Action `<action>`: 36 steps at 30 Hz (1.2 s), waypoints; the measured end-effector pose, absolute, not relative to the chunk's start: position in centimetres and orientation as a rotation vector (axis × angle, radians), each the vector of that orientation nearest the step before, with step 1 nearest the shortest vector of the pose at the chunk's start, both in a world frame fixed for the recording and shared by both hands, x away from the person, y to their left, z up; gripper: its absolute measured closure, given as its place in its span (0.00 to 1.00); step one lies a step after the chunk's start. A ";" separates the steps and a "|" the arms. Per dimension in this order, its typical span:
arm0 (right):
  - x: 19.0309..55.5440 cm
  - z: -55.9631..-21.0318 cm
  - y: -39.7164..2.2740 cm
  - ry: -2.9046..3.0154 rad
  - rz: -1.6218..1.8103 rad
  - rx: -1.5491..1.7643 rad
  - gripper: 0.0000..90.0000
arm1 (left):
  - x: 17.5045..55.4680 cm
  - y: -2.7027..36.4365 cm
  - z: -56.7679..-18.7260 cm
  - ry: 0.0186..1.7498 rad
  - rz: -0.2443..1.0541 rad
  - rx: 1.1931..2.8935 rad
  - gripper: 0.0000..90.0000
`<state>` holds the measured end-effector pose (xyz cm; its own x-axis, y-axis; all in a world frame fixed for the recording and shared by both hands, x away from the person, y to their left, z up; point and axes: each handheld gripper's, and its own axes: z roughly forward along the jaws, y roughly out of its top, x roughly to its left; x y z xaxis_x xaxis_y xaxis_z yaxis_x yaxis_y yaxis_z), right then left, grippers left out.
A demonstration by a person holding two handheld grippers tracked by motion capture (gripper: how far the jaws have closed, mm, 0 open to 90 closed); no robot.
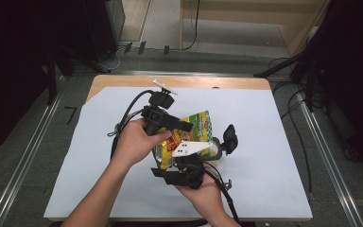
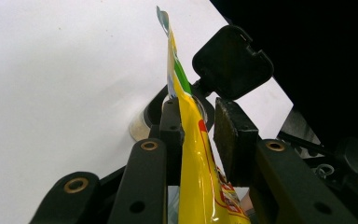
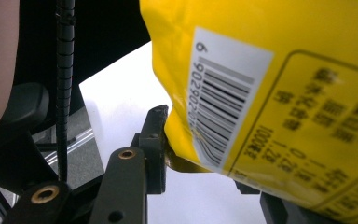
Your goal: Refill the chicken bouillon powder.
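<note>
A yellow snack bag with red and green print is held up over the white table cover between both hands. My left gripper comes at it from the left; in the left gripper view the bag's thin edge runs up between the jaws of this gripper, which are shut on it. My right gripper holds the bag from below. There the barcode side of the bag lies across that gripper, and its far jaw is hidden. A round container with an open black flip lid stands just beyond the bag.
In the high view the container's lid stands up to the right of the hands. Cables trail from both grippers over the cover. The wooden table edge shows at the back, with metal rails and dark equipment around the table.
</note>
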<state>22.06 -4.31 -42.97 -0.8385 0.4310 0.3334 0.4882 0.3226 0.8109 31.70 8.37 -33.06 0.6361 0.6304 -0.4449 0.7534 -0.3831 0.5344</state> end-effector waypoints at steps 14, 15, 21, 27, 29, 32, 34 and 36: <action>22.1 -42.9 -4.4 -2.508 -1.570 -0.867 0.72 | 31.7 8.4 -33.0 1.073 -0.215 2.124 0.82; 22.1 -42.9 -4.4 -2.508 -1.571 -0.866 0.72 | 31.6 8.3 -33.0 1.072 -0.212 2.125 0.82; 22.1 -42.9 -4.4 -2.507 -1.575 -0.864 0.72 | 31.6 8.4 -32.9 1.066 -0.215 2.121 0.82; 22.1 -42.9 -4.4 -2.477 -1.584 -0.867 0.73 | 31.3 8.2 -32.7 1.059 -0.204 2.128 0.81; 22.1 -43.0 -4.5 -2.468 -1.594 -0.869 0.73 | 31.2 8.0 -32.7 1.051 -0.197 2.135 0.81; 22.0 -43.1 -4.5 -2.468 -1.593 -0.875 0.73 | 31.3 8.0 -32.7 1.055 -0.201 2.132 0.81; 22.0 -43.0 -4.5 -2.470 -1.591 -0.874 0.73 | 31.3 7.9 -32.7 1.055 -0.198 2.132 0.81; 22.0 -43.0 -4.5 -2.472 -1.589 -0.880 0.73 | 31.3 7.9 -32.9 1.053 -0.196 2.134 0.82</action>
